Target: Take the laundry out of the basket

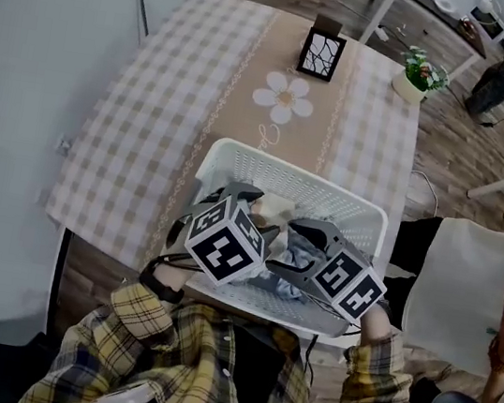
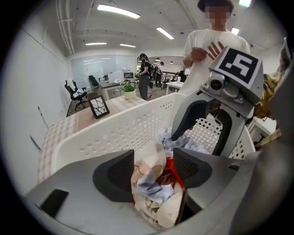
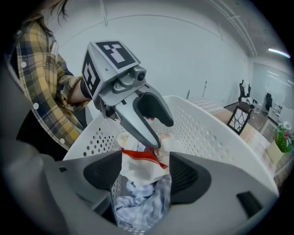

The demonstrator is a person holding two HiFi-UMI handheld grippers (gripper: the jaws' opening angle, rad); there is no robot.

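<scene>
A white perforated laundry basket [image 1: 286, 168] stands at the near edge of the table. Crumpled laundry [image 1: 274, 211] lies in it: a white cloth with a red edge [image 3: 140, 165] and a pale blue checked piece [image 3: 138, 206]. Both grippers point down into the basket side by side. My left gripper [image 1: 244, 193] stands open, with the bunched cream, blue and red laundry [image 2: 151, 183] in the gap between its jaws. My right gripper [image 1: 297, 246] is also open over the white and red cloth. The left gripper view also shows the right gripper [image 2: 197, 137], and the right gripper view shows the left one [image 3: 161, 133].
The table [image 1: 152, 114] wears a beige checked cloth with a flower runner. A black picture frame [image 1: 321, 55] and a potted plant [image 1: 419, 75] stand at its far end. A person in a white top [image 1: 465, 296] stands close at the right. Chairs stand beyond the table.
</scene>
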